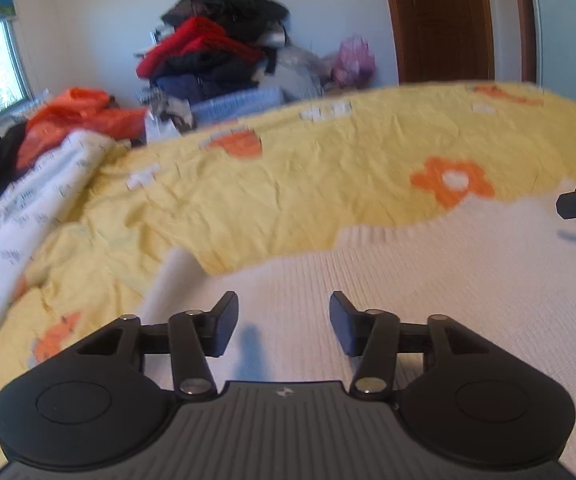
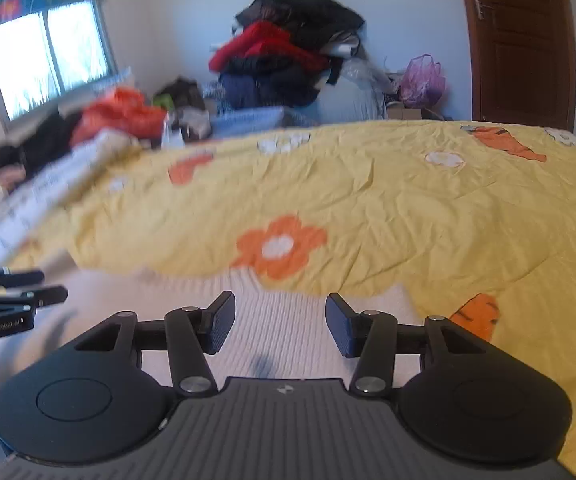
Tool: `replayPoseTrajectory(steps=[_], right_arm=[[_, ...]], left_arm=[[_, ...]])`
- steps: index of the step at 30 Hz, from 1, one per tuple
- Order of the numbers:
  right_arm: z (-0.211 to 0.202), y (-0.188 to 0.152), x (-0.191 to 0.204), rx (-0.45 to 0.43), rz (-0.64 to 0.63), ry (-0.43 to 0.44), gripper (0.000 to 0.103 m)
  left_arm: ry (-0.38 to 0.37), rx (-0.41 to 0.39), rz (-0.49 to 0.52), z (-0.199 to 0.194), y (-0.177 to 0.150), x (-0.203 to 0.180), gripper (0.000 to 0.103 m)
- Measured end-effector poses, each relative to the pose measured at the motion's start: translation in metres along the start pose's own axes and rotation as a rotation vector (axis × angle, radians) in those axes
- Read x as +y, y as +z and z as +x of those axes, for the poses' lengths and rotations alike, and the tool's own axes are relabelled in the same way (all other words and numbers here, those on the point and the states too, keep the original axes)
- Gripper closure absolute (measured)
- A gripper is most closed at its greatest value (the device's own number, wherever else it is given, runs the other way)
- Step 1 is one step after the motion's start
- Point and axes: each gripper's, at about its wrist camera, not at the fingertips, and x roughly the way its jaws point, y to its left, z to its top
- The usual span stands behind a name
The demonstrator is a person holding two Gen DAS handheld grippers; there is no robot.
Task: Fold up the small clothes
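Left wrist view shows the white knit garment [image 1: 427,280] flat on the bed [image 1: 307,184] beneath both spread, empty fingers [image 1: 224,322], so each should probably pinch an edge before folding

I see a bed [image 2: 427,208] under a yellow flowered cover, pale walls [image 2: 399,12] behind it and a brown wooden door [image 2: 523,44] at right — daylight glares through a window [image 2: 48,56] at left, and a tall heap of clothes [image 2: 288,56] fills the corner.
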Motion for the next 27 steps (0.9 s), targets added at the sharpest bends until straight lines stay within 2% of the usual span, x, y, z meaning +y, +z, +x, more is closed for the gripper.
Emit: replayPoseTrajectory(steps=[1,2,3,5,8,10,12,14,18,21,23,24,27], right_arm=[[0.009,-0.006,0.004,0.022,-0.043,-0.034,0.046],[0.017,-0.013,0.005,0.045,-0.084,-0.079,0.042],[0.023,-0.022,0.001,0.047,-0.091,-0.108,0.037],[0.018,-0.021,-0.011,0.022,-0.020,-0.077,0.037],[0.019,-0.020,-0.016,0.026,0.010,-0.084,0.037],[0.017,-0.015,-0.011,0.028,0.016,-0.131,0.036],[0.006,-0.009,0.004,-0.023,-0.001,-0.156,0.034],[-0.002,-0.001,0.021,-0.064,-0.010,-0.076,0.033],[0.013,0.011,0.073,-0.047,-0.108,0.067,0.025],[0.047,0.009,0.097,0.029,-0.161,0.082,0.025],[0.073,0.004,0.101,0.101,-0.175,0.056,0.024],[0.080,0.000,0.102,0.120,-0.174,0.044,0.019],[0.082,0.001,0.100,0.129,-0.151,0.074,0.012]], left_arm=[[0.011,0.008,-0.005,0.009,-0.007,-0.001,0.041],[0.015,-0.033,-0.034,0.010,-0.014,0.002,0.038],[0.001,-0.032,-0.063,0.010,-0.017,0.006,0.038],[-0.017,-0.028,-0.090,0.011,-0.018,0.011,0.037],[-0.027,-0.025,-0.102,0.011,-0.018,0.013,0.036],[-0.027,-0.026,-0.104,0.011,-0.018,0.013,0.036],[-0.029,-0.026,-0.106,0.011,-0.018,0.014,0.036],[-0.033,-0.025,-0.113,0.011,-0.018,0.014,0.036],[-0.041,-0.028,-0.125,0.009,-0.019,0.016,0.036],[-0.044,-0.029,-0.132,0.009,-0.020,0.016,0.036],[-0.046,-0.030,-0.137,0.009,-0.020,0.017,0.036],[-0.049,-0.030,-0.140,0.010,-0.020,0.018,0.036],[-0.058,-0.030,-0.150,0.010,-0.021,0.019,0.035]])
